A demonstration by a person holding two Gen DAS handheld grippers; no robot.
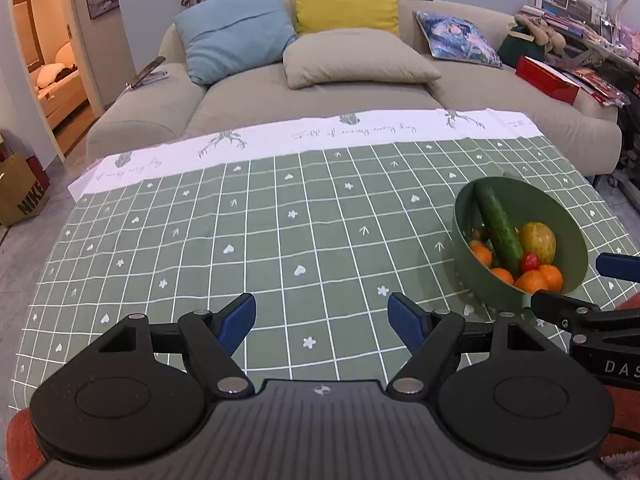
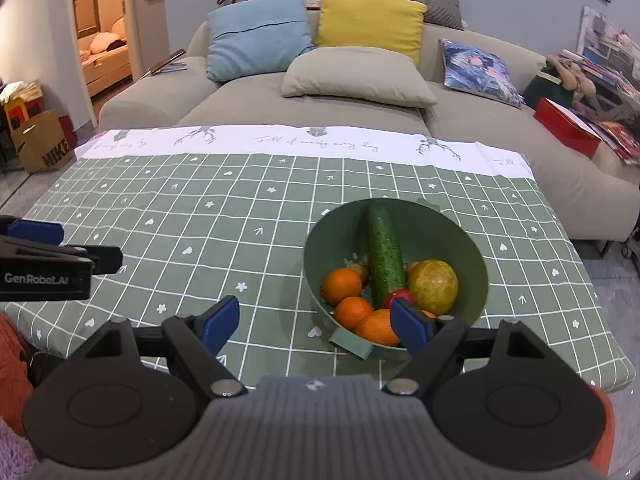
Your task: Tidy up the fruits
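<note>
A green bowl (image 2: 460,240) stands on the green checked tablecloth (image 2: 200,220), right of centre. It holds a cucumber (image 2: 384,256) leaning on its far wall, a yellow-green round fruit (image 2: 434,286), several oranges (image 2: 342,286) and a small red fruit (image 2: 396,296). My right gripper (image 2: 316,320) is open and empty, just before the bowl's near rim. My left gripper (image 1: 322,316) is open and empty over bare cloth, left of the bowl (image 1: 560,216). The cucumber (image 1: 498,228) and oranges (image 1: 532,280) also show in the left wrist view.
A beige sofa (image 2: 280,108) with blue, yellow, beige and printed cushions lies behind the table. A red box (image 2: 566,124) and clutter sit at the right. A paper bag (image 2: 44,148) stands on the floor at the left by a doorway.
</note>
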